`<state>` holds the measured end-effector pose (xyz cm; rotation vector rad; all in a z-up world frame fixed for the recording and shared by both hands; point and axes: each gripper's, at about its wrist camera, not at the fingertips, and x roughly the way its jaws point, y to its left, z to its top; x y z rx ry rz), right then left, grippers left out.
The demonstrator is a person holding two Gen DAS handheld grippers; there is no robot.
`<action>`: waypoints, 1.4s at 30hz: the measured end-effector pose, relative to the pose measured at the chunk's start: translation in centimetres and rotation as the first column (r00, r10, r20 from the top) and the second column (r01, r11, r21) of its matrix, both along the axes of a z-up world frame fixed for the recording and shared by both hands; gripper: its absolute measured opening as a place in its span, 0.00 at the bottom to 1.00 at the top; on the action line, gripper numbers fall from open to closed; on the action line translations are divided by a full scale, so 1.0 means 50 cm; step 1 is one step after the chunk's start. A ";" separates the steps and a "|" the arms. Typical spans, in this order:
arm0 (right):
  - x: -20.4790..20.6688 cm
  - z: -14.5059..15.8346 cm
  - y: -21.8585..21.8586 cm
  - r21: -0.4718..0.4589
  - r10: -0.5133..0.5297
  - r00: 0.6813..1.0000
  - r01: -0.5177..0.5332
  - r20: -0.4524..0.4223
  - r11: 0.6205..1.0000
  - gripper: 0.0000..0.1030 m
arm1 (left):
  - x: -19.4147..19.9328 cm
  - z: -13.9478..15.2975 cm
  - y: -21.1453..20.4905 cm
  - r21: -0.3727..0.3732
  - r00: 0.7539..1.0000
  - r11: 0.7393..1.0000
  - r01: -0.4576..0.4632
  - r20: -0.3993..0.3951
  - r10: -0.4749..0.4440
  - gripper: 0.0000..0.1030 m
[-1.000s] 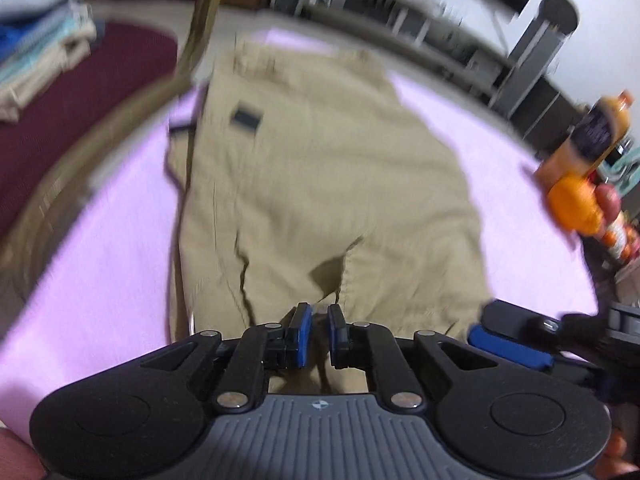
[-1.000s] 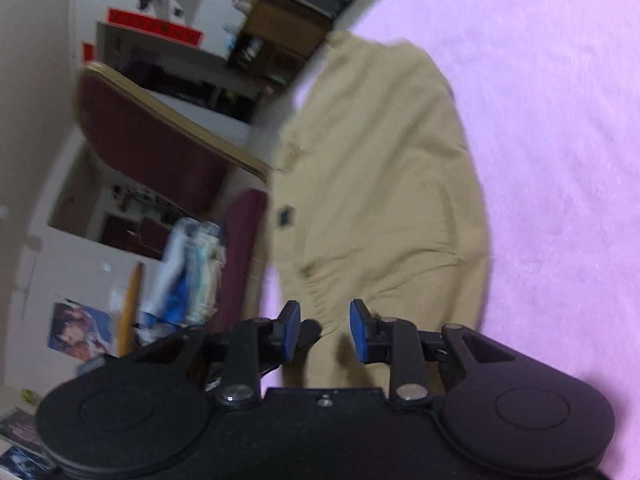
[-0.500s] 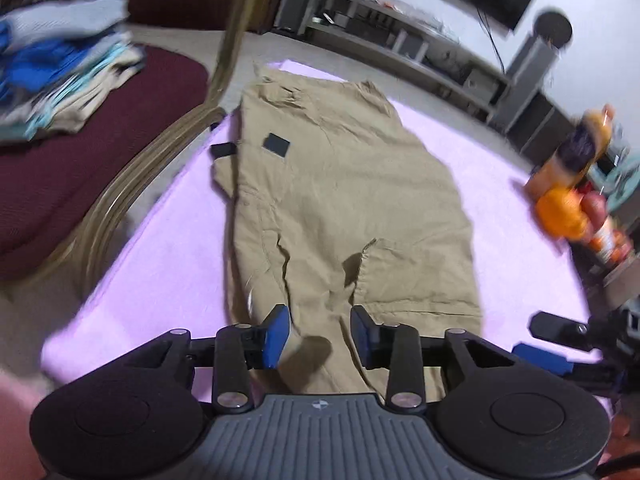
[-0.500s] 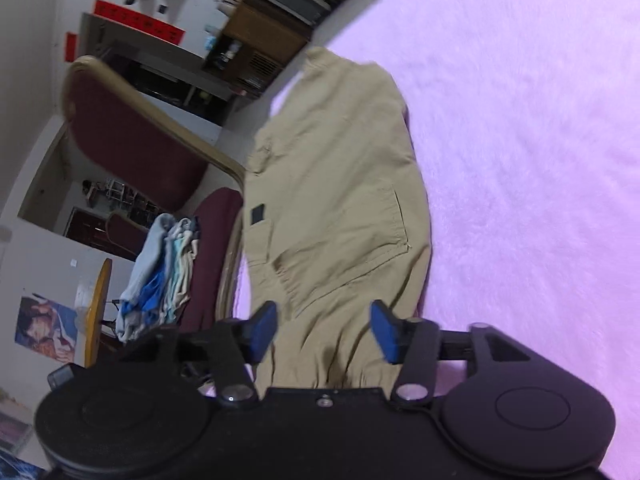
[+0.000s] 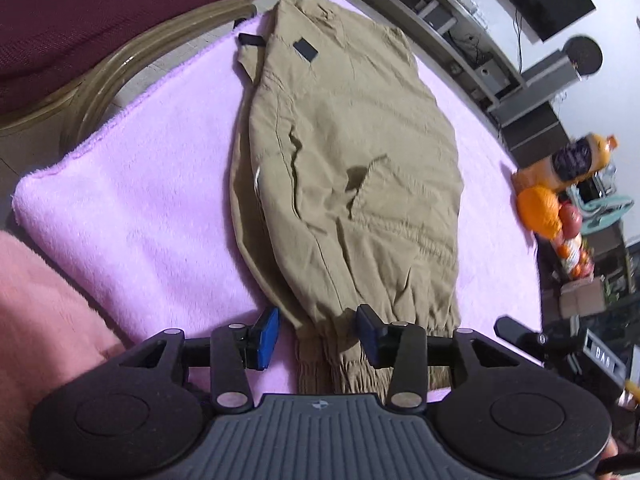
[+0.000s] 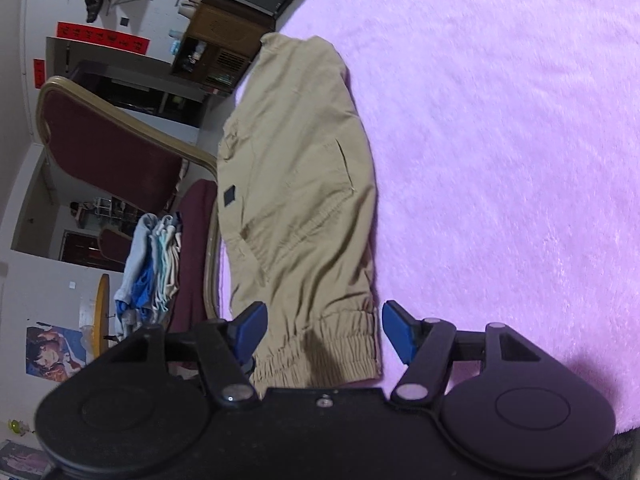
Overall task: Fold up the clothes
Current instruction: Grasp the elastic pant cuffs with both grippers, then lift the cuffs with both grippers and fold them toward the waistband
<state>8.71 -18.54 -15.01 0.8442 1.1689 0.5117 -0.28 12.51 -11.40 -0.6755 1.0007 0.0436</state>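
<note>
We found the khaki jogger trousers (image 5: 352, 152) lying lengthwise on the pink fleece blanket (image 5: 132, 216), one leg laid over the other, elastic cuffs (image 6: 320, 344) nearest us and the waistband at the far end. Our left tool (image 5: 318, 336) hovered over the cuffs with its blue pads spread wide and nothing between them; our right tool (image 6: 324, 330) stood likewise wide apart, straddling the gathered cuffs without closing on them. The trousers looked to us like thin woven cloth: light, limp, creasing easily and likely to sag or slide out of line when lifted at one point only. We judged the ribbed cuffs the surest hold, since the bunched elastic gives the pads something thick to bite, with one tool at each outer corner so that both layers travel together. Whether a lengthwise fold had just been laid or the trousers were set out so, we could not tell. Beside the blanket stood a maroon chair (image 6: 116, 152) bearing a stack of folded clothes (image 6: 154, 268); bottles (image 5: 568, 168) stood at the other side.
</note>
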 end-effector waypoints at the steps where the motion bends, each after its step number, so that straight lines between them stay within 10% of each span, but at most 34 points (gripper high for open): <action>1: 0.001 -0.002 0.003 -0.009 0.003 1.000 -0.003 -0.004 1.000 0.61 | 0.001 -0.002 -0.002 0.002 1.000 1.000 0.004 -0.004 -0.004 0.41; 17: 0.013 -0.034 0.024 -0.038 -0.018 0.999 0.017 -0.034 0.999 0.61 | 0.029 -0.030 -0.019 -0.078 1.000 0.997 0.024 0.009 -0.023 0.34; 23: 0.017 -0.047 0.046 -0.040 0.009 1.000 -0.010 -0.016 0.999 0.35 | 0.047 -0.029 -0.040 -0.012 0.995 0.996 0.093 0.025 -0.093 0.37; 25: 0.013 -0.035 0.054 -0.095 0.017 1.000 -0.014 0.025 0.995 0.24 | 0.054 -0.023 -0.048 0.016 0.994 0.994 0.105 0.033 -0.105 0.21; 33: -0.036 0.115 0.029 -0.149 -0.026 0.967 0.066 0.254 0.987 0.18 | 0.053 0.081 -0.076 -0.036 0.981 0.993 0.113 0.161 -0.106 0.15; 42: -0.119 0.154 -0.026 -0.147 -0.066 0.977 0.097 0.202 0.984 0.18 | -0.033 0.085 -0.098 -0.143 0.991 0.983 0.118 0.082 -0.107 0.16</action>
